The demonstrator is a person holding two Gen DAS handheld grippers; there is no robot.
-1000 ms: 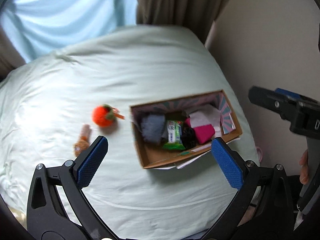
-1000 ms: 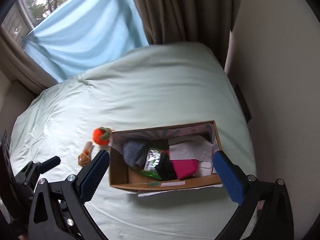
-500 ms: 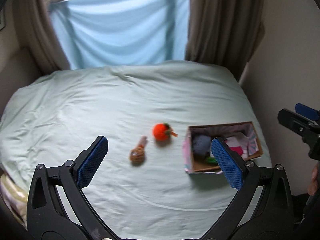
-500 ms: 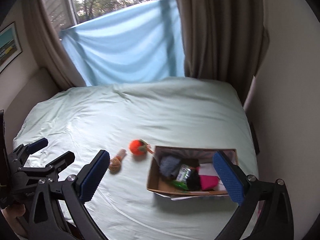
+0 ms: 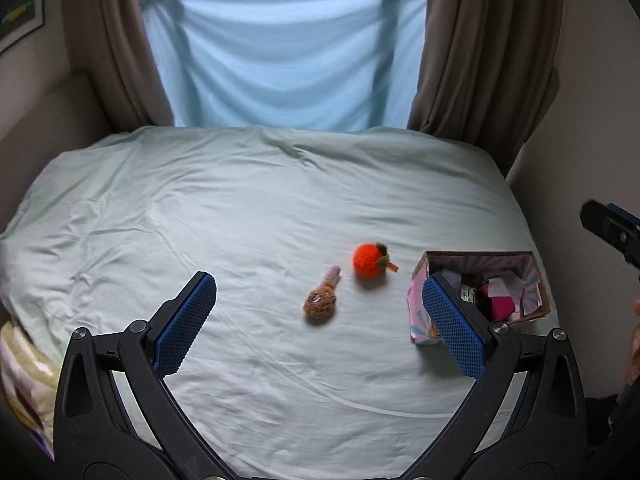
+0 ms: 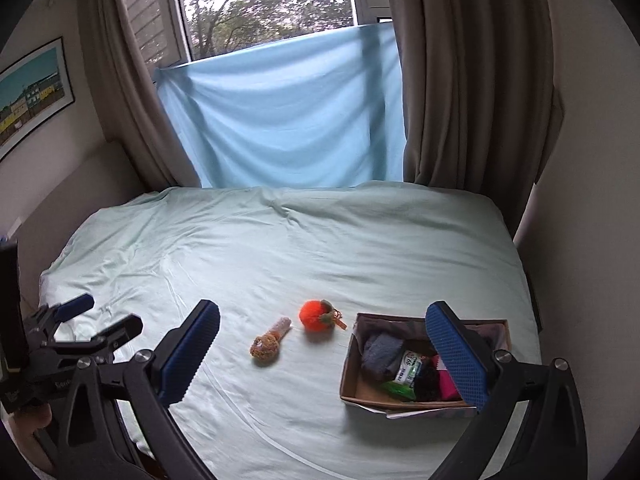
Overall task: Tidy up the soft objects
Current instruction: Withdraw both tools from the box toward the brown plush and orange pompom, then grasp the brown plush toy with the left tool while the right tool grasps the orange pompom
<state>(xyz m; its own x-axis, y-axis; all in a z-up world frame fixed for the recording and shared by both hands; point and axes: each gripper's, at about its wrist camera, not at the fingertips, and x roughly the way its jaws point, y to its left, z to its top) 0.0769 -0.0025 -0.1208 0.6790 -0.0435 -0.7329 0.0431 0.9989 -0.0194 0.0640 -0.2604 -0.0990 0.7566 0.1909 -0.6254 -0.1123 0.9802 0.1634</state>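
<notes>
An orange plush fruit (image 5: 370,260) and a small brown plush toy (image 5: 321,302) lie on the pale green bed (image 5: 240,208), left of a cardboard box (image 5: 538,292) that holds several soft items. They also show in the right wrist view: the fruit (image 6: 316,315), the brown toy (image 6: 266,343), the box (image 6: 348,364). My left gripper (image 5: 320,322) is open and empty, high above the bed. My right gripper (image 6: 320,354) is open and empty too; it shows at the right edge of the left wrist view (image 5: 610,230). The left gripper shows at the left edge of the right wrist view (image 6: 96,318).
A blue sheet (image 6: 280,120) hangs over the window between brown curtains (image 6: 464,80). A wall (image 6: 592,200) runs along the bed's right side. A framed picture (image 6: 32,92) hangs on the left wall. A striped cloth (image 5: 20,376) lies at the bed's near left corner.
Both grippers have pulled back and tilted up from over the box. The whole bed, the window and the curtains have come into view. Both stay open and empty.
</notes>
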